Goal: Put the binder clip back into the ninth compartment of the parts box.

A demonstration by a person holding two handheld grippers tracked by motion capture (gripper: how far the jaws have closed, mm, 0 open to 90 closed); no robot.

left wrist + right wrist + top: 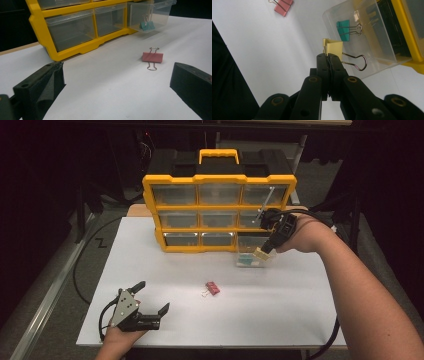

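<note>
Status of the sorting work, read from left to right across the table (300,320). The left gripper (151,296) rests at the near left corner of the white surface, held by the person's left hand (117,336); its jaws stand wide apart with nothing between them, and the left gripper view looks between them toward the clips. Near the middle of the table lies the pink binder clip (212,288), flat on the surface with its wire handles folded out, well apart from both grippers and not yet collected. Behind it stands the yellow organizer (218,179), 3 rows of 3 clear drawers, all pushed in but one. That one, the clear drawer (250,262), sits pulled out at the bottom right, and a teal binder clip (343,30) already lies inside it. Farthest right, the right gripper (264,251) hangs just above the drawer's near rim, its jaws clamped on the yellow binder clip (335,47), whose wire handles jut toward the drawer wall. Judgement: 1 clip is stored, 1 is held over the drawer and appears ready for release, and 1 remains on the table; the work looks roughly half complete. Remaining steps are likely dropping the yellow clip, fetching the pink one, and perhaps closing the drawer.
</note>
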